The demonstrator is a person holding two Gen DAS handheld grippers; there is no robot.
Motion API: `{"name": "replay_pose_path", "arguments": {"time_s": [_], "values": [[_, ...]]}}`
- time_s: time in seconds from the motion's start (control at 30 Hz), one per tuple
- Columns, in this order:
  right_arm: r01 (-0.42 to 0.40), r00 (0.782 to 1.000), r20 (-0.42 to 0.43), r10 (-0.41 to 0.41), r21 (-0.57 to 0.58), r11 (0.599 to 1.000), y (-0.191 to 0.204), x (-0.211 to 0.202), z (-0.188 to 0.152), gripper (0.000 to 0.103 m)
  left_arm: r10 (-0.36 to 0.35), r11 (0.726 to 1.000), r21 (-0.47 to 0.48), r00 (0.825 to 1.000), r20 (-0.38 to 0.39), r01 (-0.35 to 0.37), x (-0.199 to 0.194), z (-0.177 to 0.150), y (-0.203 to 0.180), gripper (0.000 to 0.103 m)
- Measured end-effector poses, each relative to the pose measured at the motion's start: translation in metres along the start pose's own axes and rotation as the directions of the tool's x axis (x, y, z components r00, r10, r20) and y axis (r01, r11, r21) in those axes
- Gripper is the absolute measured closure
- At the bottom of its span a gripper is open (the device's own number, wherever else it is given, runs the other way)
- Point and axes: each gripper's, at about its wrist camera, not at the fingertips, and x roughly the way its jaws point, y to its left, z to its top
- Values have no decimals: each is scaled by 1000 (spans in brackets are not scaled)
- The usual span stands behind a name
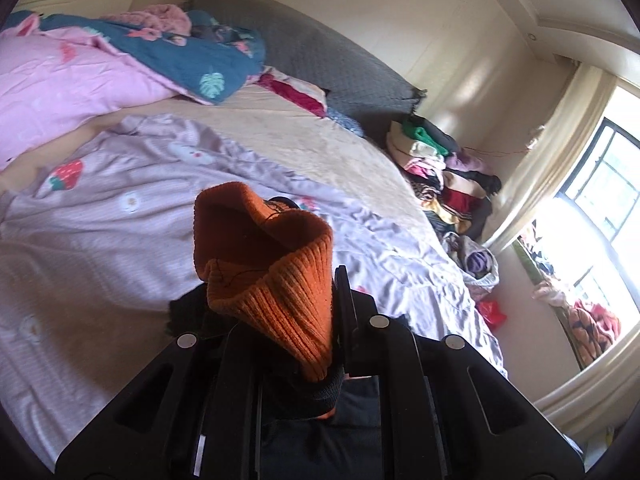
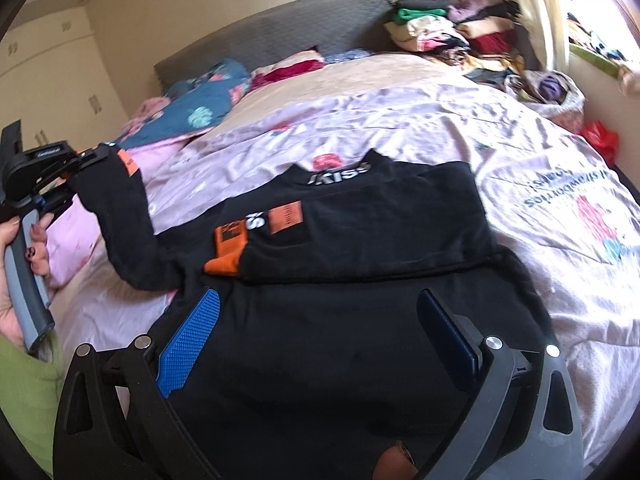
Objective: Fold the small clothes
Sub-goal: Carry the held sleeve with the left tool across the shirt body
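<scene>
A black sweater (image 2: 360, 232) with orange patches lies on the lilac sheet (image 2: 400, 120), partly folded over itself. Its left sleeve (image 2: 128, 216) is lifted off the bed toward my left gripper (image 2: 102, 152), which a hand (image 2: 24, 248) holds at the far left. In the left wrist view the left gripper (image 1: 316, 300) is shut on the sleeve's orange ribbed cuff (image 1: 264, 240), which bunches up above the jaws and hides the fingertips. My right gripper (image 2: 320, 300) hovers over the sweater's near part, open, its blue pads (image 2: 188, 340) wide apart with nothing pinched.
A pile of mixed clothes (image 2: 452, 32) sits beside the bed's far right corner, with a red bag (image 2: 600, 136) lower down. A pink duvet (image 1: 60, 92) and blue blanket (image 1: 192, 56) are heaped by the grey headboard (image 1: 320, 52). A bright window (image 1: 600, 200) is on the right.
</scene>
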Motion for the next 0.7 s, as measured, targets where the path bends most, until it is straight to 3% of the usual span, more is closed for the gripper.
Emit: {"name": "replay_pose_path", "arguments": {"time_s": [0.23,0.47,0.7], "values": [[69,997,43,-71,42,997,-28,-12,6,5,-65,997,45,998,-13,66,13,-4,-39,96],[86,995,48,-92,109,990,-51,-16,6,5,-135,985,106,990,-31,138,27,-15,-76,96],[110,993,33,-117,172,979,-67,-14,3,5,-186,966,153,973,-137,206,57,-50,-101,96]]}}
